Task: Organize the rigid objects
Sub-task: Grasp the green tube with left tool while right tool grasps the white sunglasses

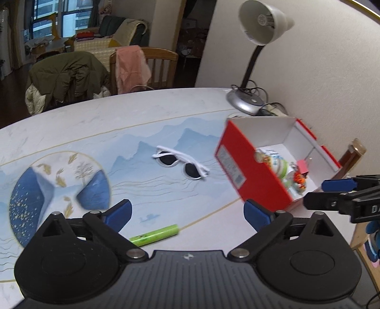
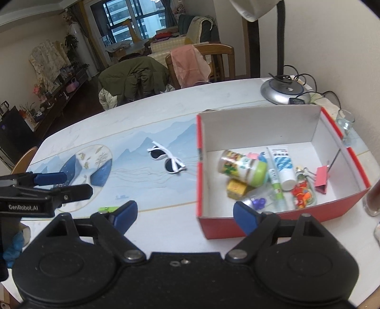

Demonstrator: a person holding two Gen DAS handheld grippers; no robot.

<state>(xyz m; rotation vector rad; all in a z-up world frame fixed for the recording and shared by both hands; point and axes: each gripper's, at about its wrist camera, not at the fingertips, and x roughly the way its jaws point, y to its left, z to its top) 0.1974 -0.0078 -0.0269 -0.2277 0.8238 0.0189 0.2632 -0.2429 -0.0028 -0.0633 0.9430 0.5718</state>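
Two things are left loose on the bench: a green marker (image 1: 154,234) near the front edge and white sunglasses (image 1: 181,165) further in, toward the middle.

Both tools are released and empty: the left tool (image 1: 187,215) hangs over the marker, the right tool (image 2: 185,217) at the front wall of the red box (image 2: 261,224), which stands toward the right edge. The marker looks light, stiff and smooth, likely to roll, so pinch it across the middle of the barrel. The sunglasses look light but fragile; the bridge or a folded arm seems safer than a lens. Only the right view shows the box's contents plainly: a cup (image 2: 242,170), a tube (image 2: 283,166), a pink clip (image 2: 321,180). Only the left view shows the whole marker and the lamp's shade (image 1: 263,21) at the far edge.
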